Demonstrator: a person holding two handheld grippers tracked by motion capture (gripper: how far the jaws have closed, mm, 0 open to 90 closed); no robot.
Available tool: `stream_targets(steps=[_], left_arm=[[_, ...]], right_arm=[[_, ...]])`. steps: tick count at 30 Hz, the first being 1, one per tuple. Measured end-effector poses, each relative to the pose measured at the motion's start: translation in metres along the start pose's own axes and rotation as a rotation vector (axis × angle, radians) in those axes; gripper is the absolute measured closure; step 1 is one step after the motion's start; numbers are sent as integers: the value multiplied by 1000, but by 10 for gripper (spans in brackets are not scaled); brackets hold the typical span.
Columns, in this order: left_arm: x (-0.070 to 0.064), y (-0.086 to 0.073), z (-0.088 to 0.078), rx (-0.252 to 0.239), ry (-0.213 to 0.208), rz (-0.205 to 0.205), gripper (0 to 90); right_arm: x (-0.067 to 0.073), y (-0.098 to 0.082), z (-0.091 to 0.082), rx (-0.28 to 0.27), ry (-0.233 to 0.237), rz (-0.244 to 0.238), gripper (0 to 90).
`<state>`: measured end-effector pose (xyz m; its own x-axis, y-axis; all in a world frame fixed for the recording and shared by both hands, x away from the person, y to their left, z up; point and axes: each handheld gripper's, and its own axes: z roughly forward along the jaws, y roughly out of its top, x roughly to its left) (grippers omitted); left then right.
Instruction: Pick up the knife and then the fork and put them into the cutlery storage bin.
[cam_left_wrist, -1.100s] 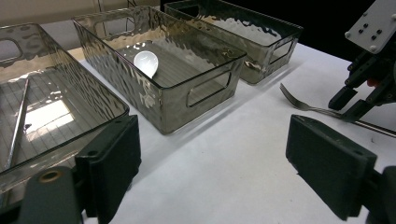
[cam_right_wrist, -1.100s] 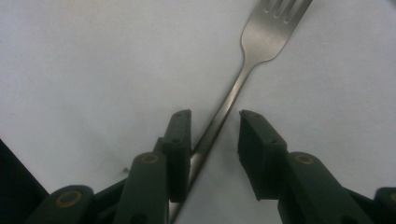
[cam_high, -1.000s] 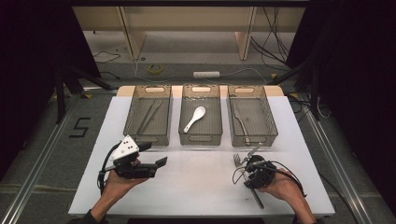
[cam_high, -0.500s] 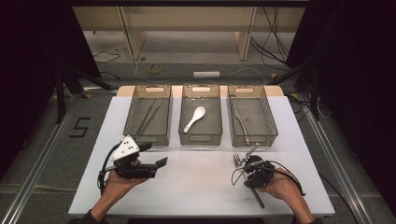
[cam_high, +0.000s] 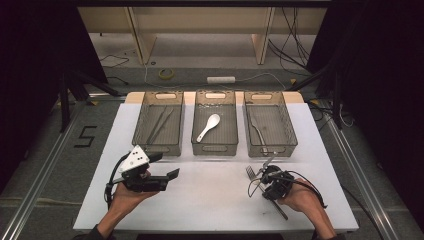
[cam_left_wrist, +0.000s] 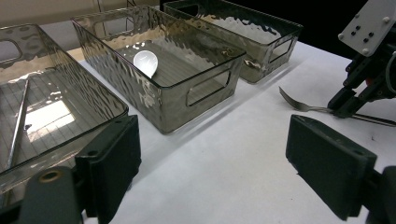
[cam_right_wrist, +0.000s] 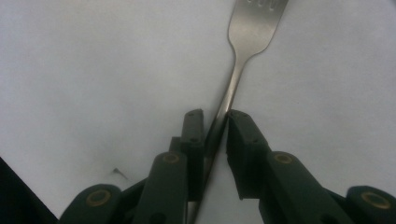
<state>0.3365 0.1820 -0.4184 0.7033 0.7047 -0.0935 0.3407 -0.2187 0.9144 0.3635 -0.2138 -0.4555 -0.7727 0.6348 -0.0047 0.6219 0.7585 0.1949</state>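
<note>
Three smoked, ribbed clear-plastic bins (cam_high: 215, 145) are sitting in a row at the far side of the white tabletop (cam_high: 210, 200), and a slim silver metal fork (cam_right_wrist: 236, 79) is lying flat just in front of the right-hand one. The right gripper (cam_right_wrist: 215, 122) is pinching the fork's handle between nearly closed fingers (cam_right_wrist: 192, 135), seemingly gripping it low against the surface. To do this well, I would judge, the grip should be squeezing squarely across the handle before any lift, keeping the tines level so the fork is not pivoting or slipping. The left gripper (cam_left_wrist: 210, 154) is hovering with fingers spread wide, holding nothing, near the left bin. A white ceramic spoon (cam_high: 208, 127) is resting in the middle bin.
</note>
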Motion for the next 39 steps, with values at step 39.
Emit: stream_targets(steps=[39], left_arm=[[0,0,0,-1,4,3,175]], right_arm=[[-2,1,-22,-106,-10,-84,851]])
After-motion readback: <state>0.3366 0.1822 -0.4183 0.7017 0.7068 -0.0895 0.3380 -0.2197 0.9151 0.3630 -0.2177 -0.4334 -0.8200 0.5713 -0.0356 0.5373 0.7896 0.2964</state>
